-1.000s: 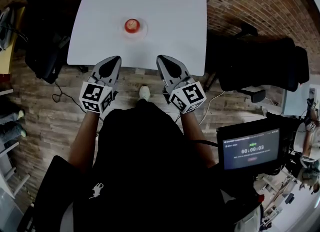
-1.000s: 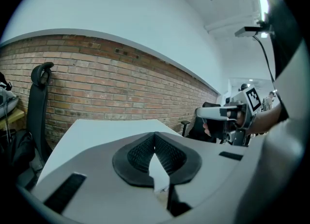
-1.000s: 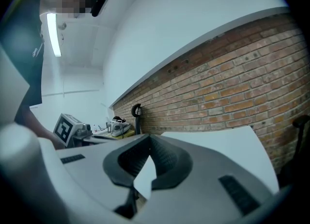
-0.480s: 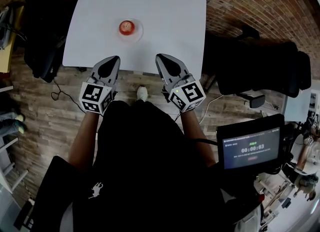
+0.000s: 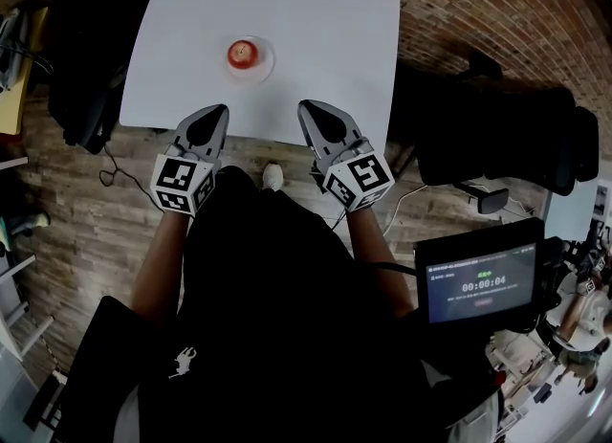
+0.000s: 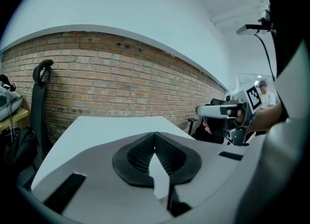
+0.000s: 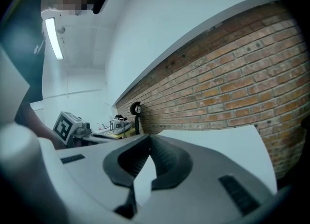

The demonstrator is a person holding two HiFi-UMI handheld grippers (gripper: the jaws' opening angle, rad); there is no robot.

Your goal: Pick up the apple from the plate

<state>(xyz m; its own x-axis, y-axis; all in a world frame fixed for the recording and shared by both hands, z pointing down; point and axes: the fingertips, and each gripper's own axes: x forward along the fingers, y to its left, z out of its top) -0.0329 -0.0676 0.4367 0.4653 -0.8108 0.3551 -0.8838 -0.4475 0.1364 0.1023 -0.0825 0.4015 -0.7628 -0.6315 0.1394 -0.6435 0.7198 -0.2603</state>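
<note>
Hardly anything has been moved since a second ago; the left gripper (image 5: 217,111) and the right gripper (image 5: 309,108) are held at the near edge of the white table (image 5: 325,39), jaws pressed together and empty, judged a starting pose; the red apple (image 5: 243,53) is seen on its plate (image 5: 265,60), well apart.

Left claw (image 6: 156,137), jaws together and empty, before a white table (image 6: 97,127), brick wall (image 6: 111,80) beyond.
</note>
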